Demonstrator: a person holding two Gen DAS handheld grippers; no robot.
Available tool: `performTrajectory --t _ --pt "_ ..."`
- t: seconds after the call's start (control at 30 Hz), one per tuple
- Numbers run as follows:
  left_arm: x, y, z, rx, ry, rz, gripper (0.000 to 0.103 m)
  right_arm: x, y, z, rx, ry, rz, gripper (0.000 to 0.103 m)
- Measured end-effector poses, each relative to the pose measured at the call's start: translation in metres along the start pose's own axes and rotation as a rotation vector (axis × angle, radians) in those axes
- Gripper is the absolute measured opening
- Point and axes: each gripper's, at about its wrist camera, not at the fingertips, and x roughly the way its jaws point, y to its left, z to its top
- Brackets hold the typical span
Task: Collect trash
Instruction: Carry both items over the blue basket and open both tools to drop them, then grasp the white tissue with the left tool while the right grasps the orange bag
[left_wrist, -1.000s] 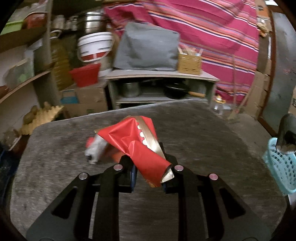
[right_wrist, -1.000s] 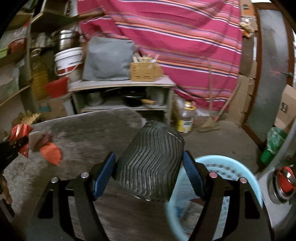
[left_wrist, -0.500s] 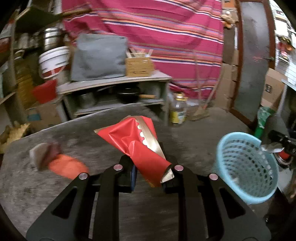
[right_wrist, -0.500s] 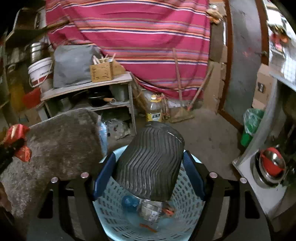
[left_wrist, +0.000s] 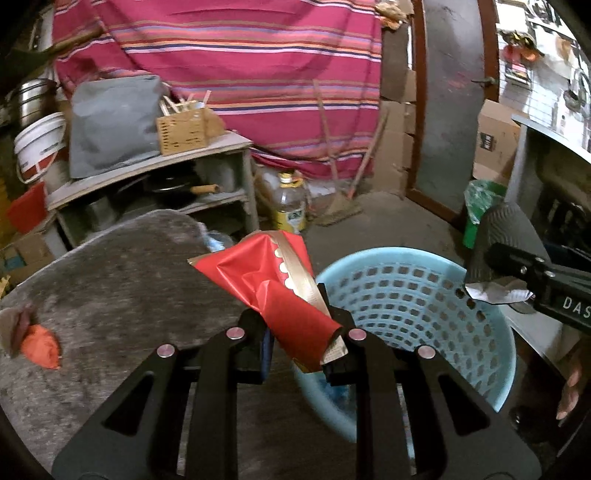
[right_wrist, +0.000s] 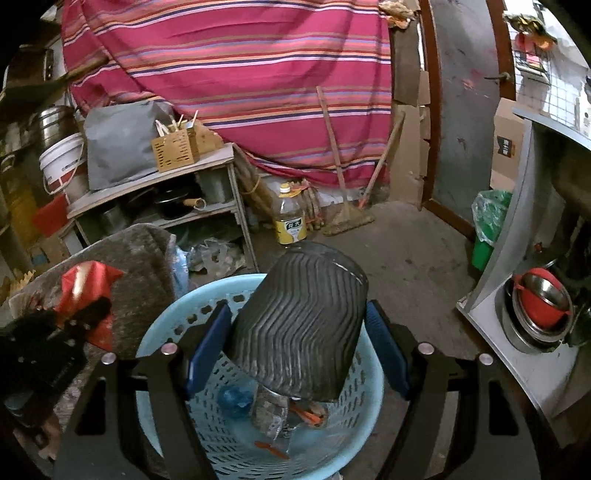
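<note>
Now both tongs carry trash at the light blue basket (right_wrist: 177, 314).

Right tongs (right_wrist: 295, 343) grip a dark ribbed cup (right_wrist: 299, 325) with the basket mouth directly below, the cup's long axis tilted away from the tongs. Left tongs (left_wrist: 297, 332) are clamped on a red wrapper (left_wrist: 266, 284) and have the basket just to their right, so the right hand is nearer to dropping. An orange scrap (left_wrist: 40, 345) lies on the grey worktop (left_wrist: 122, 280), far left of them; behind are shelves and a striped cloth (right_wrist: 229, 70).

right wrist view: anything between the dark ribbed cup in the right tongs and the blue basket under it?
Nothing. In the right wrist view the ribbed cup hangs directly over the basket's open mouth; only trash already in the basket's bottom shows below.
</note>
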Motion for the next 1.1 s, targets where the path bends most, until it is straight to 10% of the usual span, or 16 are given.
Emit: performTrajectory --t 0.17,0.57,0.97,1.1 --pt "0.018 -0.022 0.004 0.038 0.034 -0.044 0.025 0.0 -0.018 0.0 0.041 0.0 -0.013 0.074" --pt "0.01 -0.018 -0.004 0.06 0.021 -0.012 0.077 0.007 -0.024 -0.002 0.061 0.014 -0.011 0.074" --pt "-0.039 0.086 -0.023 0.009 -0.031 0.22 0.095 0.04 0.025 -0.01 -0.032 0.114 -0.024 0.076" --pt "-0.054 0.145 -0.034 -0.031 -0.015 0.319 0.096 0.044 0.031 -0.01 -0.006 0.105 -0.057 0.095"
